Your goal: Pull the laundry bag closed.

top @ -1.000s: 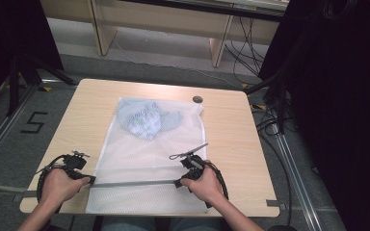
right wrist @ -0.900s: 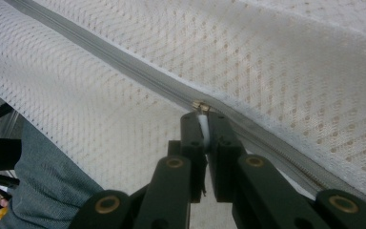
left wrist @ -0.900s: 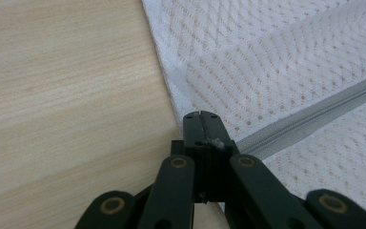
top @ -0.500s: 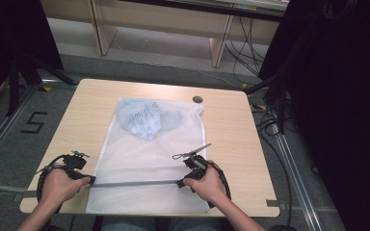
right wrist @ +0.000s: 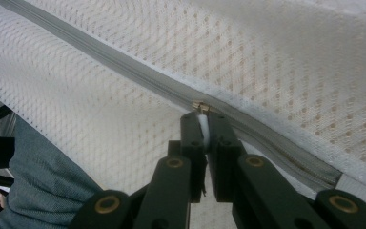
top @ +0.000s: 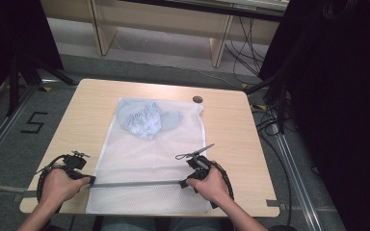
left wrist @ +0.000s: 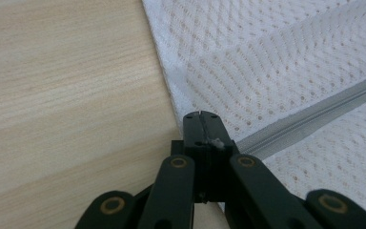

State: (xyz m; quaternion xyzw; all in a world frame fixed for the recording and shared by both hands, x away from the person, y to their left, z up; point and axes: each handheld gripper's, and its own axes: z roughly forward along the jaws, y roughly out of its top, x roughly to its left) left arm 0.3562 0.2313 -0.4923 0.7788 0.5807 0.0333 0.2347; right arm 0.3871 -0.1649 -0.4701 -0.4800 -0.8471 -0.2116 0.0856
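While both hands rest at the near edge of the counter, a white mesh bag lies flat down its middle, reaching from near the far edge to the near one, where its bottom hangs slightly past the rim. Inside the bag's far end sits a bunched pale-blue cloth, seen through the mesh. A grey zip runs straight across the bag close to the near edge, from one hand to the other. At the bag's left border, the left gripper has its fingers pressed together on the end of the zip; the left gripper view shows the black fingers closed tight right where the zip meets the bag's edge, with bare wood to the left. At the right, the right gripper pinches the zip's white pull between its fingers, just below the small brass slider, and the zip stretches away up and left across the mesh. A trouser leg shows beneath the bag in the right gripper view. A small dark disc sits on the counter near the far edge, just beside the bag's far right corner
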